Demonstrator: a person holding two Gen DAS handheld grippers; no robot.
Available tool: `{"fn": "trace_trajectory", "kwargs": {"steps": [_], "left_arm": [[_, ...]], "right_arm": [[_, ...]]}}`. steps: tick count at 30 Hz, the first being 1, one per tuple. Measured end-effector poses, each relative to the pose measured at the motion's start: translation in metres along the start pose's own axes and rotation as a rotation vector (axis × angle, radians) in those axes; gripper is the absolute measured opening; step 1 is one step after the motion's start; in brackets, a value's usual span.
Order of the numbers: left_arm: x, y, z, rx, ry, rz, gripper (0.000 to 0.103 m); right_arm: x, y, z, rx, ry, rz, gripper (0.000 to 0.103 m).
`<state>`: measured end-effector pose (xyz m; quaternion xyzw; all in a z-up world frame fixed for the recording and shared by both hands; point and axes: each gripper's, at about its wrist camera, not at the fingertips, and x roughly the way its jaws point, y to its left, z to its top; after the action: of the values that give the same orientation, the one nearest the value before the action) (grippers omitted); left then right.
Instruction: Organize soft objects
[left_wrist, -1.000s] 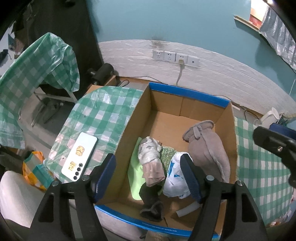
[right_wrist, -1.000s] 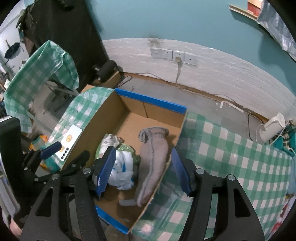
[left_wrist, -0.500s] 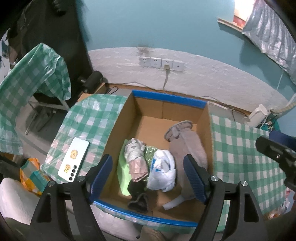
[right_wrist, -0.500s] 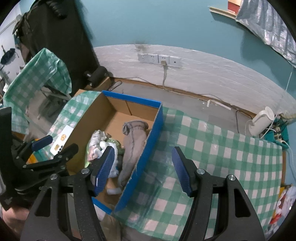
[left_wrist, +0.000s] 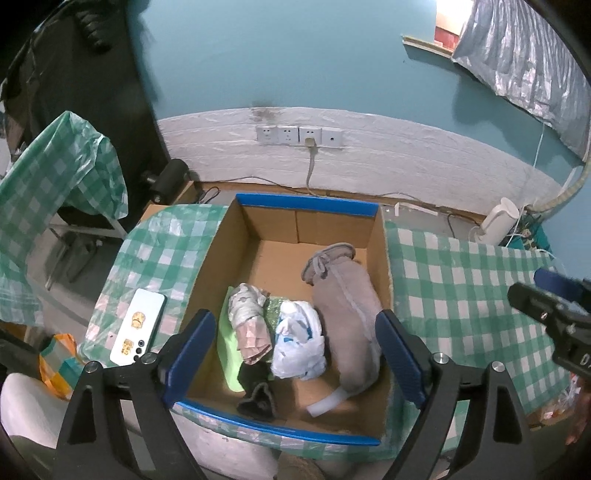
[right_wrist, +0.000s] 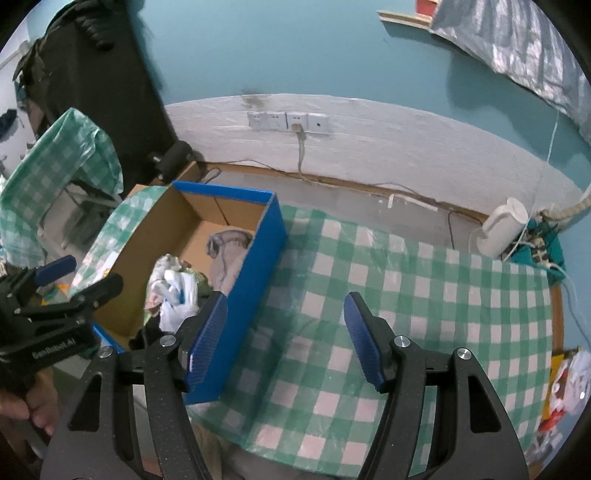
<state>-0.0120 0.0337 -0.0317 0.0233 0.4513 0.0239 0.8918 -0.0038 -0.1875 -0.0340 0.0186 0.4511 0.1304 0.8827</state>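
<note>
I hold the left gripper (left_wrist: 295, 354) and right gripper (right_wrist: 286, 332) with jaws spread and empty above the counter (right_wrist: 406, 295); grey boot (left_wrist: 347, 314), white plastic bag (left_wrist: 299, 345) and rolled cloth (left_wrist: 249, 321) lie inside the cardboard box (left_wrist: 306, 210)

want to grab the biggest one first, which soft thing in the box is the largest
The grey plush boot, lying along the right wall of the cardboard box. It is far longer than the white plastic bag, the patterned cloth roll and the black sock.

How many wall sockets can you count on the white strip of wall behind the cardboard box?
4 white wall sockets, side by side in a row: first, second, third with a cable plugged in, fourth. None appears hidden.
</note>
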Motion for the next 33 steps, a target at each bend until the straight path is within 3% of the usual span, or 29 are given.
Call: {"fn": "trace_trajectory", "kwargs": {"steps": [6, 11, 33], "left_arm": [[-0.014, -0.006, 0.003, -0.024, -0.034, -0.037, 0.090], [-0.024, -0.018, 0.001, 0.008, -0.098, 0.015, 0.091], [-0.030, -0.040, 0.000, 0.043, -0.106, 0.045, 0.091]], "right_arm": [[-0.004, -0.014, -0.004, 0.031, -0.011, -0.012, 0.065], [-0.012, -0.019, -0.005, 0.034, -0.032, -0.025, 0.065], [-0.022, -0.029, -0.005, 0.035, -0.051, -0.034, 0.065]]}}
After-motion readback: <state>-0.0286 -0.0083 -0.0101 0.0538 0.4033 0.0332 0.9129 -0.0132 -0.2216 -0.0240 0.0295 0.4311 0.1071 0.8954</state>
